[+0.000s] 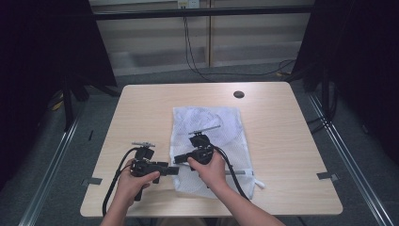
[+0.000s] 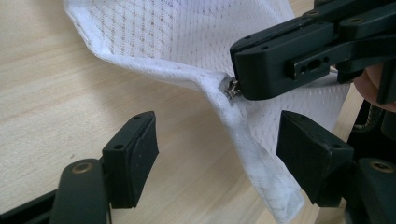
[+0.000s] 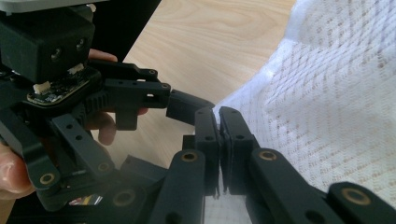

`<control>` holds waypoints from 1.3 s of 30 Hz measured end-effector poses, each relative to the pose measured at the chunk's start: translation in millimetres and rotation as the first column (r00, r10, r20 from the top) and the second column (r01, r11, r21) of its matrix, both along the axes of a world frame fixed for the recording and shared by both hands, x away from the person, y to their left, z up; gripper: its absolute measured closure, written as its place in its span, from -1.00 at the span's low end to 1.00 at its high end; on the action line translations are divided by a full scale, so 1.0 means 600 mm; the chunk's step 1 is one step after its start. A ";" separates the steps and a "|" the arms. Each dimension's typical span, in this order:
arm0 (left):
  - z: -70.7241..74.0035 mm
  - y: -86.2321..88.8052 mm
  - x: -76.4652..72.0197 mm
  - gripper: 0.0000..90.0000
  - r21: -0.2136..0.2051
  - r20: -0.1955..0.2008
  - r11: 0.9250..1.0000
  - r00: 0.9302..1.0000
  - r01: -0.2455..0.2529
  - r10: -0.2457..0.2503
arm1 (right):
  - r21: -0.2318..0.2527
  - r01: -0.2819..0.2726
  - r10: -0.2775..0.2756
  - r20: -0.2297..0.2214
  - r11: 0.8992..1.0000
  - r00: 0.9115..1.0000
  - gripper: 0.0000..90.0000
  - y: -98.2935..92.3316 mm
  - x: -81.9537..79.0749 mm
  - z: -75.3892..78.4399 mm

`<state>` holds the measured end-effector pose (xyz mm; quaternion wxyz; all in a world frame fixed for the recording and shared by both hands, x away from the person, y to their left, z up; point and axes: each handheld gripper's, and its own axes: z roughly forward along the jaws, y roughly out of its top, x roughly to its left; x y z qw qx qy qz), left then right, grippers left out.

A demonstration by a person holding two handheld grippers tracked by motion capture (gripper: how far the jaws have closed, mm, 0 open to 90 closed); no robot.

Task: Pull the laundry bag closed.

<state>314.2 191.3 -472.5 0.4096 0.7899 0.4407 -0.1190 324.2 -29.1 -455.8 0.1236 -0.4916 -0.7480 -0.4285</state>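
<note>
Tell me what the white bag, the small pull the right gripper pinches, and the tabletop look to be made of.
White bag: soft mesh fabric, probably synthetic; a grid of tiny holes shows, and it drapes in folds.
Small pull in the shut right gripper: likely metal; a small grey, shiny piece at the bag's seam.
Tabletop: pale wood-look surface, perhaps laminate; faint grain, smooth matte finish.

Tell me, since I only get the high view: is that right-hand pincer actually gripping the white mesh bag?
Observer: Yes. The right gripper has its jaws shut on a small metal zip pull at the mesh bag's edge.
Operator: And the left one?
Observer: The left gripper is open; the bag's hem hangs between its pads, and neither is pressing on it.
Operator: Is the bag lying flat there?
Observer: No, that edge is lifted off the table into a ridge.
</note>
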 end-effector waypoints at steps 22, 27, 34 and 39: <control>-0.007 -0.016 -0.004 -0.09 -0.053 -0.024 0.998 0.999 0.034 -0.035 | 0.013 -0.001 0.001 0.004 1.000 1.000 0.93 -0.005 -0.001 0.007; -0.009 -0.018 -0.003 -0.03 -0.072 -0.033 0.997 0.999 0.036 -0.039 | 0.014 0.001 -0.001 0.003 1.000 1.000 0.93 -0.006 -0.001 0.007; -0.014 -0.020 -0.001 0.16 -0.124 -0.038 0.992 0.999 0.028 -0.033 | 0.020 0.001 -0.001 0.003 1.000 1.000 0.93 -0.007 -0.001 0.008; -0.018 -0.025 0.000 0.35 -0.147 -0.055 0.989 0.998 0.030 -0.039 | 0.024 0.002 -0.002 -0.002 1.000 1.000 0.93 -0.007 -0.001 0.009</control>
